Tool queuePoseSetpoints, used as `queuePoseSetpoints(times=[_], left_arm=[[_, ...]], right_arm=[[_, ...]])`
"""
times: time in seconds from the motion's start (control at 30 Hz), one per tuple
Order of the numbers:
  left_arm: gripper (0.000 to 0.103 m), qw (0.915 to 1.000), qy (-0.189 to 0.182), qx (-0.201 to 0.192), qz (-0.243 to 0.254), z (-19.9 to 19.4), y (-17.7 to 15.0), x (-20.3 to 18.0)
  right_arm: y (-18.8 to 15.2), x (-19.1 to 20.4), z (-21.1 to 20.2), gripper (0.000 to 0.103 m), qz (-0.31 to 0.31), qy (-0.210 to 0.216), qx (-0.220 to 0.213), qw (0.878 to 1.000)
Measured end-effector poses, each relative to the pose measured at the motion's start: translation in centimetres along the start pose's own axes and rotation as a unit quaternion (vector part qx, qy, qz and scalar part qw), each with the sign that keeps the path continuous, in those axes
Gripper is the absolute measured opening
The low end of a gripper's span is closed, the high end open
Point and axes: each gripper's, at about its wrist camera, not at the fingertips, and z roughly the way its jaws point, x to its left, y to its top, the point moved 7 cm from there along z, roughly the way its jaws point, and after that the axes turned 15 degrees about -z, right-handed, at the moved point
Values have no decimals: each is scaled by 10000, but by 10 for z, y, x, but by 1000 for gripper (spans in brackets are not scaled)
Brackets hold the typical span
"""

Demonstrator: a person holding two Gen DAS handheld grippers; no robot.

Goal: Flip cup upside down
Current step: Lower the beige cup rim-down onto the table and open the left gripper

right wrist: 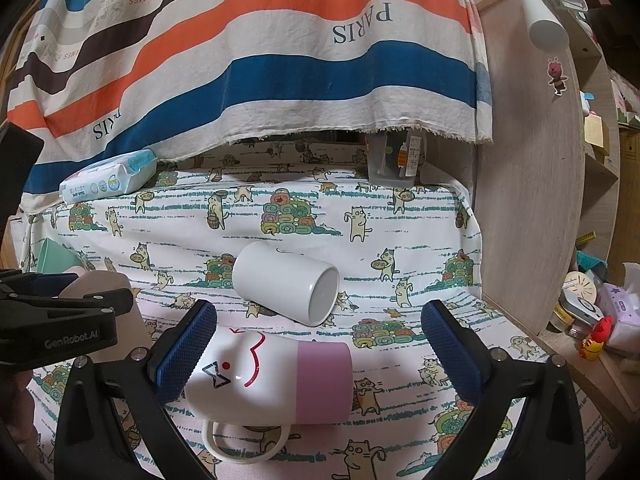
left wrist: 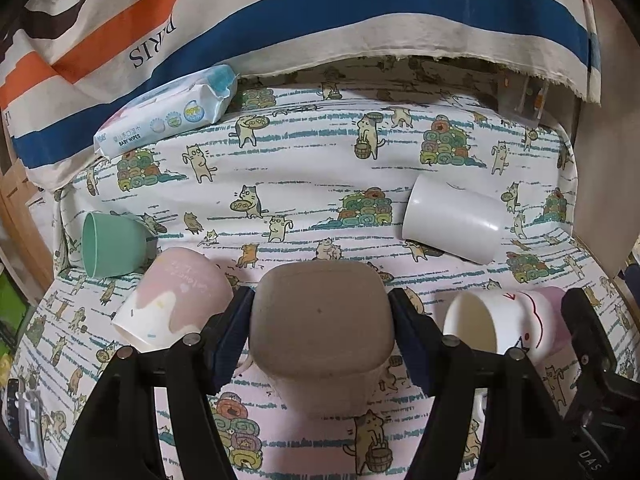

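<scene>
Jaws first: left gripper (left wrist: pixel 321 322) is clamped on a taupe cup (left wrist: pixel 320 320), pads pressing both its sides; right gripper (right wrist: pixel 320 344) stands wide open, its left pad just beside or touching the white end of a lying mug, right pad well apart from it

Task thing: taupe cup sits in the left grip, flat base facing the camera and up, mouth pointing down twd the bed, so it looks already inverted or nearly so. Can't tell if the rim touches the sheet

Doing this step well (my judgement): lower w/ the rim level so it lands flat, soft bedding may let it tip; release only once it sits steady, then draw back straight w/o brushing the neighbours close on both sides

Materials, big to small:
- Striped cloth (right wrist: pixel 260 60), coarse woven, frayed hem, white/orange/blue/brown bands, printed PARIS
- Bed sheet (left wrist: pixel 312 184), soft cotton look, white w/ cartoon cats
- White cup (right wrist: pixel 286 282), smooth glossy cylinder, on its side
- White-and-pink mug (right wrist: pixel 276 380), glazed, loop handle, on its side
- Taupe cup, matte, rounded-square base, tapering
- Pink-and-white cup (left wrist: pixel 176 308), matte, on its side
- Mint green cup (left wrist: pixel 110 244), smooth, on its side
- Baby wipes pack (left wrist: pixel 168 116), crinkly plastic film
</scene>
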Motion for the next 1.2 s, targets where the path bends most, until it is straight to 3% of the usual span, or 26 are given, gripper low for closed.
queuePoseSetpoints(times=[0.5, 0.57, 0.83, 1.0, 1.2], left_arm=[[71, 9999, -123, 13, 102, 10, 5, 3], [77, 9998, -155, -102, 93, 6, 7, 4], [80, 9968, -478, -643, -4, -22, 25, 10], [87, 9903, -616, -1244, -12, -49, 38, 16], [102, 9815, -846, -1712, -118, -80, 47, 32]], right_arm=[[1, 0, 0, 103, 3, 6, -2, 10000], [1, 0, 1, 103, 0, 8, 0, 10000], [0, 1, 0, 103, 0, 5, -10, 10000], [0, 1, 0, 103, -3, 7, -10, 10000], [0, 2, -1, 103, 10, -32, -46, 10000]])
